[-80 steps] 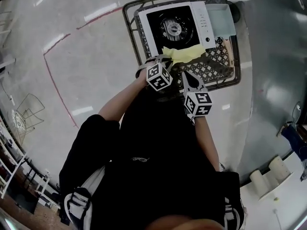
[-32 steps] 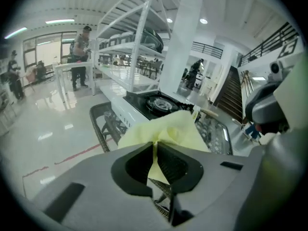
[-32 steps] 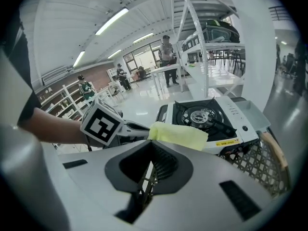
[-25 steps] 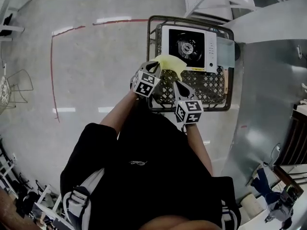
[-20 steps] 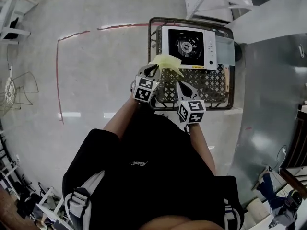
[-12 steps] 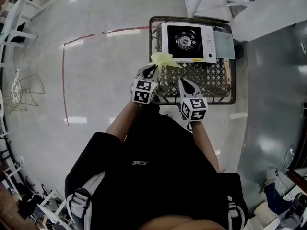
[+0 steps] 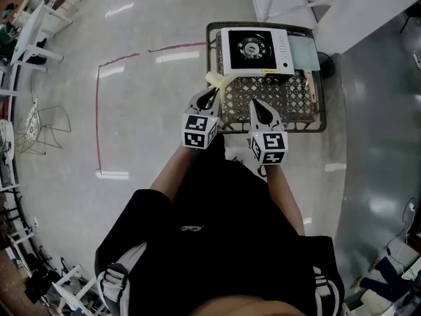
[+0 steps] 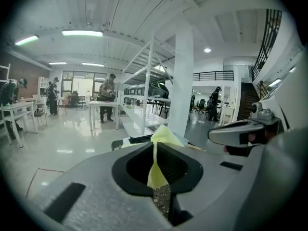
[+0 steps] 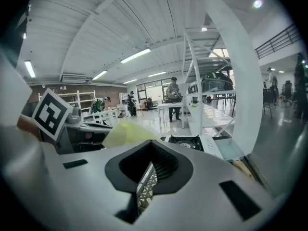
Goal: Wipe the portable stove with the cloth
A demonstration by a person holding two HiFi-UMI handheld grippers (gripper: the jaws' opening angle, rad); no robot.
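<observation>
- My left tongs (image 7: 210,95) pinch the thin yellow cloth (image 7: 216,79), just beside the white square portable stove (image 7: 256,50).
- My right tongs (image 7: 256,105) are closed and empty.
- I should spread the cloth flat on the stove, then press lightly.

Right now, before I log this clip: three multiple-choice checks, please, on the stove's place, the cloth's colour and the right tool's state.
1. The white portable stove with black burner top sits: A on the floor; B in the dark lattice basket; C on a white table.
2. The soft cloth is: A blue; B yellow; C red.
3. The right tool is: A shut, empty; B wide open; C shut on the cloth.
B: the basket's rim frames it. B: it shows yellow in the left tool. A: its jaws meet, nothing between.
</observation>
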